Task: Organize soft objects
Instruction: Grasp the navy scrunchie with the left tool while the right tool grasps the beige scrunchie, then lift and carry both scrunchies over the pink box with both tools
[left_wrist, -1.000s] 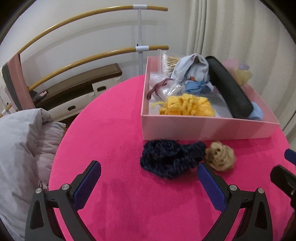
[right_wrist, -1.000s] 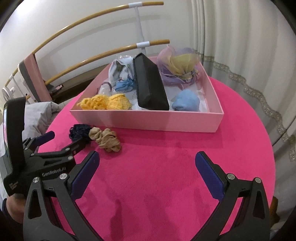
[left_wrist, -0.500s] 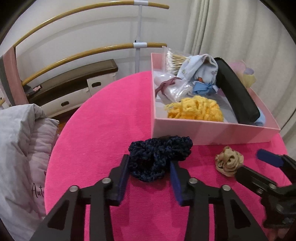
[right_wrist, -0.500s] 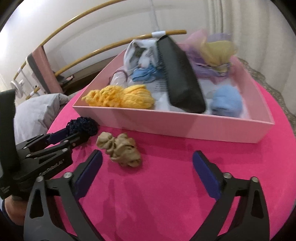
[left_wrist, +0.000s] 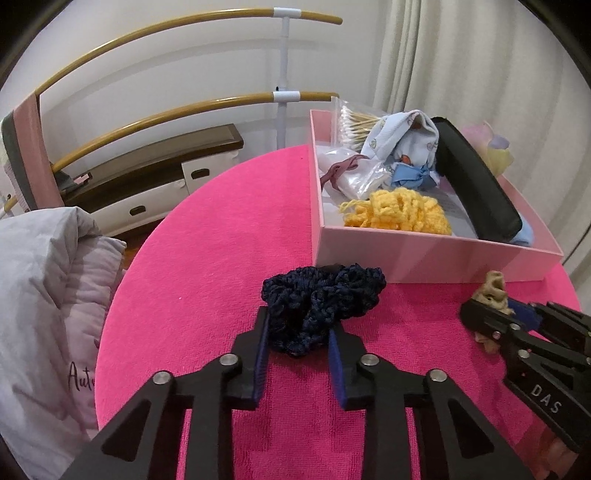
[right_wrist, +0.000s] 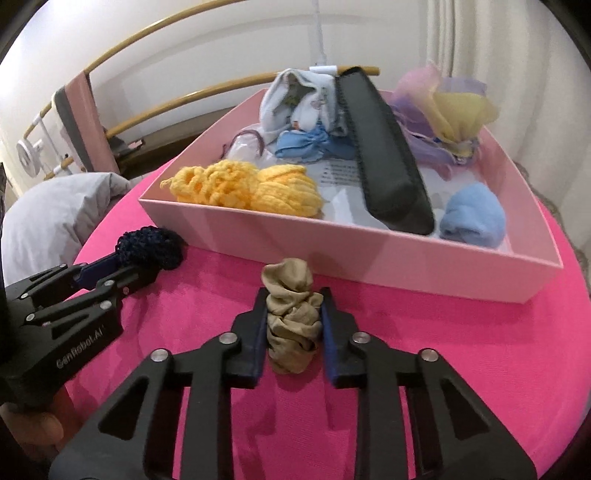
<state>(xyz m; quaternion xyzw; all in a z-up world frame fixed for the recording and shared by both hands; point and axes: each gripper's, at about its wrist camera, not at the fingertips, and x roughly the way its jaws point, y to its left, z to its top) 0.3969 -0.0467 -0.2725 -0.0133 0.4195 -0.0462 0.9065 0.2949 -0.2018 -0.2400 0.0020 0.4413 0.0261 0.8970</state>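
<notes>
A dark navy knitted piece (left_wrist: 321, 302) lies on the pink round table (left_wrist: 207, 266) just in front of the pink box (left_wrist: 424, 258). My left gripper (left_wrist: 297, 334) is shut on its near end. It also shows in the right wrist view (right_wrist: 151, 247) at the left. A crumpled tan stocking (right_wrist: 291, 314) lies right of it, in front of the box (right_wrist: 369, 254). My right gripper (right_wrist: 293, 319) is shut on the stocking, which also shows in the left wrist view (left_wrist: 493, 291).
The box holds a yellow knitted piece (right_wrist: 247, 188), a black case (right_wrist: 384, 155), a light blue wad (right_wrist: 472, 214), baby clothes (right_wrist: 299, 103), tulle (right_wrist: 447, 110) and cotton swabs (left_wrist: 354, 125). A grey cushion (left_wrist: 40, 302) lies off the table's left edge. Curtains hang at the right.
Both grippers moved forward and closed: the left one onto the navy knitted piece, the right one onto the tan stocking. The right gripper closed within the last half second.
</notes>
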